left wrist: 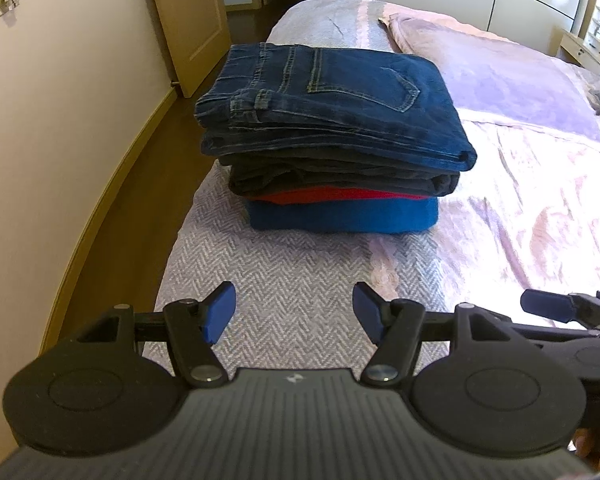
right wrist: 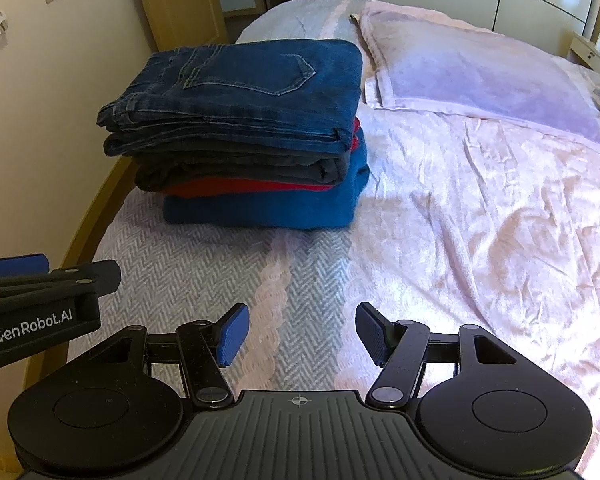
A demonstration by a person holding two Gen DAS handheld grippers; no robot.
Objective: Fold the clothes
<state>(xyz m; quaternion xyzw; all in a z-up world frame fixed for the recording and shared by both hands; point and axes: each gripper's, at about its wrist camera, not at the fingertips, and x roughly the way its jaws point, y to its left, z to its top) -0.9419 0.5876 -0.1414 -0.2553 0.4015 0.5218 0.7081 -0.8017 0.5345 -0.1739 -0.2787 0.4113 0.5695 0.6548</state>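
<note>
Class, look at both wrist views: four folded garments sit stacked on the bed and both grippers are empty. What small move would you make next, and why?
Probably draw both grippers back from the stack. The left gripper and right gripper stand open with nothing between the jaws, the blue jeans lie folded on top, and no unfolded garment shows on the bed.

A stack of folded clothes sits on the grey herringbone bedspread [left wrist: 300,280]: dark blue denim jeans [left wrist: 340,92] on top, darker jeans, a red layer, a blue garment [left wrist: 340,218] lowest; the left gripper [left wrist: 294,316] (blue pads spread, nothing between) hovers well short of it.
</note>
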